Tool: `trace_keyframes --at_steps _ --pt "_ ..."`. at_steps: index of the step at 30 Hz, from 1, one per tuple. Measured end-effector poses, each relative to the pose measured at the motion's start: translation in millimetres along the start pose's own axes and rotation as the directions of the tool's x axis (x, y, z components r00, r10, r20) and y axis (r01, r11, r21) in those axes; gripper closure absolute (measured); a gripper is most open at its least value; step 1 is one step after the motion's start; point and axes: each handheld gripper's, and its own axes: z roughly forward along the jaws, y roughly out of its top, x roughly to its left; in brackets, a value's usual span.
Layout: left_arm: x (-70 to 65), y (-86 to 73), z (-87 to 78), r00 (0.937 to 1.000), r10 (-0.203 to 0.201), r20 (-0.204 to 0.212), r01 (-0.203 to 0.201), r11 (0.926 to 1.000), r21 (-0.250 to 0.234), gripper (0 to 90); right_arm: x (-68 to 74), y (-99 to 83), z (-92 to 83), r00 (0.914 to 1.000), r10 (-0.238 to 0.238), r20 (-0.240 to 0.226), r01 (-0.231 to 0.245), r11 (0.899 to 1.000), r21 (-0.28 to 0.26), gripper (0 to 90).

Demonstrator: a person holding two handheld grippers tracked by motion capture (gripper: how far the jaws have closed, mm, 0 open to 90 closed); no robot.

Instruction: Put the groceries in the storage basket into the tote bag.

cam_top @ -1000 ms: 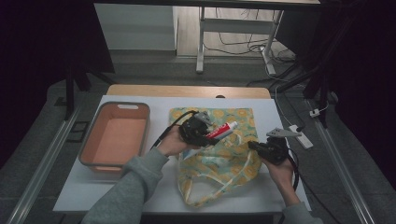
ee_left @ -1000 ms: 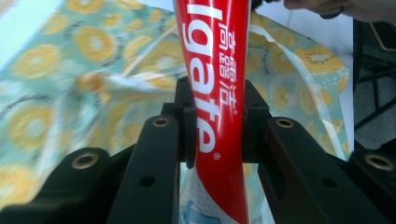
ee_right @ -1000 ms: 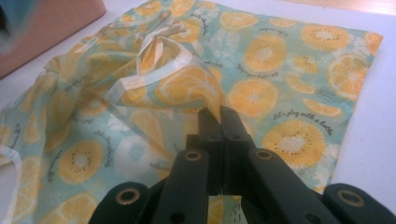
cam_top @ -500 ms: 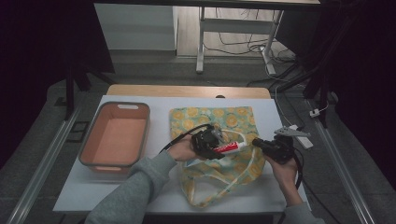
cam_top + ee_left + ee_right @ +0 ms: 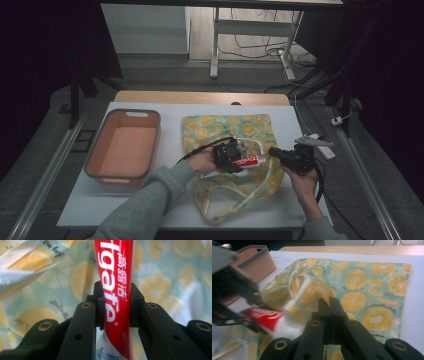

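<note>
A red and white toothpaste tube is clamped between the jaws of my left gripper. The jaws press on both sides of the tube. It hangs low over the lemon-print cloth bag, nozzle end toward my right gripper. That gripper is shut, pinching a raised fold of the bag at its right side. In the right gripper view the tube comes in from the left, blurred, close to the lifted fabric. The bag's handles trail toward the table's near edge.
An orange basket with a grey rim stands empty at the left of the white table. A white power strip lies at the table's right edge. A wooden board runs along the far side.
My left gripper has carried the toothpaste tube down and toward the near side, closer to the right gripper. The right gripper has stayed in place on the bag.
</note>
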Motion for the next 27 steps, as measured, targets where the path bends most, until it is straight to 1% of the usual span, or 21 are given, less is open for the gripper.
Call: trace_keyframes --at_steps 2,4,7,10,11,13,15,17,18,19,20,21,22,23,24,25,27 --pt "2.6 5.0 2.0 1.0000 -0.002 0.001 0.002 1.0000 -0.005 73.3 1.7 0.4 -0.1 0.9999 0.000 -0.014 -0.001 1.000 -0.003 89.4" --pt "4.7 8.9 3.4 1.0000 -0.009 -0.001 0.009 0.9996 -0.025 73.2 3.3 0.5 0.2 0.9998 -0.004 -0.021 0.004 1.000 -0.002 89.4" --pt "6.9 12.9 10.5 0.9997 0.009 -0.023 -0.009 0.9999 -0.011 73.0 3.7 0.9 -0.3 0.9998 -0.004 -0.019 0.004 1.000 -0.009 89.4" --pt "10.1 12.5 21.6 0.9998 -0.007 -0.018 0.007 1.0000 -0.007 72.8 3.1 0.3 -0.3 0.9998 -0.002 -0.019 0.002 1.000 -0.004 89.4" --pt "10.4 12.5 25.6 0.9997 -0.016 -0.017 0.016 0.9999 -0.003 72.7 3.5 0.3 0.0 0.9998 -0.004 -0.021 0.004 1.000 -0.006 89.4" --pt "10.9 12.6 32.5 0.9997 -0.015 -0.018 0.015 0.9998 0.016 72.6 4.6 0.6 0.3 0.9997 -0.006 -0.024 0.006 1.000 -0.009 89.5" --pt "10.0 12.8 38.0 0.9998 -0.006 -0.018 0.006 0.9994 0.034 72.4 5.1 0.8 0.2 0.9997 -0.009 -0.022 0.009 1.000 -0.007 89.5" --pt "8.1 13.2 43.0 0.9994 0.000 -0.034 0.001 0.9986 0.053 71.9 4.7 0.7 -0.1 0.9997 -0.007 -0.023 0.006 1.000 -0.011 89.5" --pt "7.0 13.3 45.1 0.9991 0.011 -0.042 -0.008 0.9977 0.067 71.4 4.4 0.6 -0.3 0.9997 -0.004 -0.024 0.004 1.000 -0.011 89.5" --pt "5.6 13.0 46.3 0.9987 0.017 -0.049 -0.014 0.9975 0.070 70.5 4.0 0.6 -0.5 0.9997 -0.003 -0.023 0.003 1.000 -0.012 89.5" --pt "4.9 12.4 44.4 0.9990 0.007 -0.044 -0.005 0.9988 0.048 67.9 3.7 0.5 -0.7 0.9998 -0.005 -0.021 0.005 1.000 -0.012 89.5" --pt "4.9 11.8 39.8 0.9993 -0.013 -0.035 0.013 0.9998 0.013 63.3 3.4 0.4 -0.9 0.9998 -0.003 -0.020 0.003 1.000 -0.010 89.5" --pt "5.0 11.3 33.5 0.9991 -0.027 -0.033 0.026 0.9995 -0.015 56.3 2.9 0.1 -1.0 0.9998 -0.003 -0.018 0.003 1.000 -0.012 89.5" --pt "4.8 9.9 26.5 0.9989 -0.038 -0.030 0.036 0.9986 -0.038 53.8 2.2 0.0 -1.2 0.9999 -0.004 -0.016 0.004 1.000 -0.009 89.5" --pt "4.8 8.1 20.0 0.9991 -0.040 -0.014 0.040 0.9978 -0.053 53.9 1.7 -0.3 -1.2 0.9999 -0.003 -0.014 0.003 1.000 -0.009 89.5" --pt "4.4 6.3 14.3 0.9990 -0.046 -0.002 0.045 0.9973 -0.057 49.9 1.1 -0.6 -1.2 0.9999 -0.001 -0.013 0.000 1.000 -0.009 89.5" --pt "2.7 1.4 3.6 0.9978 -0.058 -0.032 0.056 0.9962 -0.066 49.8 0.2 -1.0 -1.2 1.0000 0.000 -0.009 -0.001 1.000 -0.006 89.5"
